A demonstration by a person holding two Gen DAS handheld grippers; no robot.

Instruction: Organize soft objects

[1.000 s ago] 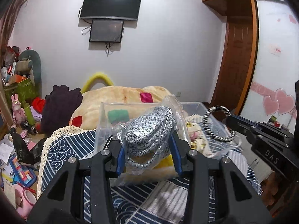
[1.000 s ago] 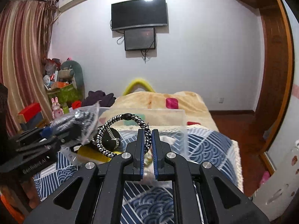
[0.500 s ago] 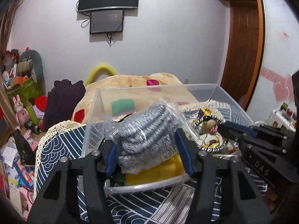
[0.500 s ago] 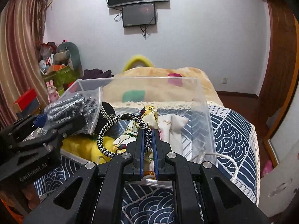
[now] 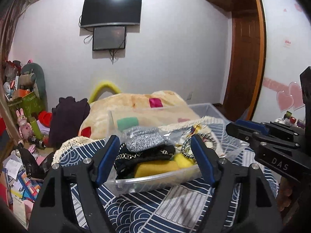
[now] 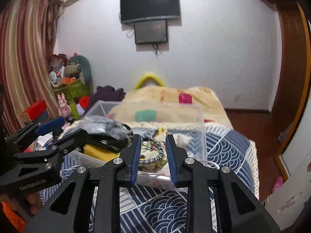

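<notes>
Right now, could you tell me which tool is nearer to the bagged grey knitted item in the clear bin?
Left. The left tool opens directly before the bagged grey knit; the right tool faces the braided ring alongside.

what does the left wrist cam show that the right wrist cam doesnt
Only the left wrist view shows the pink heart stickers on the wardrobe door. Only the right wrist view shows the striped curtain and the red box. Both show the clear bin, the bagged grey item inside it, the wall TV, and both tools open: left tool, right tool.
</notes>
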